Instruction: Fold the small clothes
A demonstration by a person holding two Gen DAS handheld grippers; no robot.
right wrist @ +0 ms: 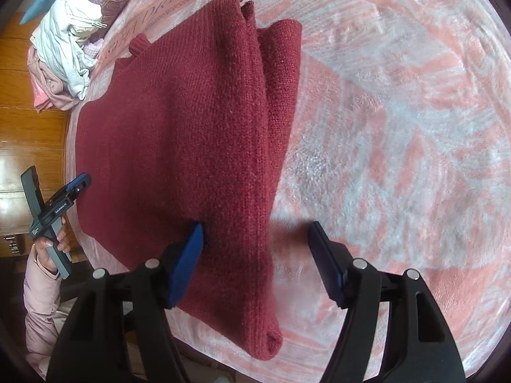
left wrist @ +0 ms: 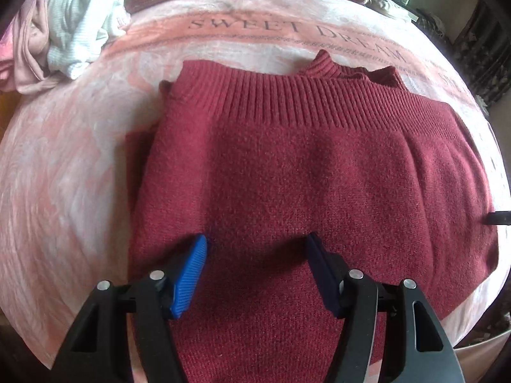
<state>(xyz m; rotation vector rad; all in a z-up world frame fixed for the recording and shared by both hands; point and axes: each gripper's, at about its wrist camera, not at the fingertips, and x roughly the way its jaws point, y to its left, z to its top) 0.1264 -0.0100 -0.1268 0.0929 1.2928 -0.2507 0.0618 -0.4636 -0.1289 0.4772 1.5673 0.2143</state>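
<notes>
Both grippers [left wrist: 255,242] [right wrist: 255,229] hang spread above folded red sweater [left wrist: 303,175] on blanket [left wrist: 64,159].

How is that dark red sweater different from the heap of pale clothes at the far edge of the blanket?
The red sweater lies flat and partly folded, its ribbed hem laid straight; the pile of pale clothes is crumpled and unsorted. The sweater is one dark, thick knit; the pile mixes white and light pink pieces. The sweater sits in the middle, under both open grippers; the pile sits off at the edge. Both rest on the pink blanket.

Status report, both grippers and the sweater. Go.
Left gripper open, above red sweater. Right gripper open, straddling its folded edge. Sweater folded on pink blanket. Clothes pile well clear.
</notes>
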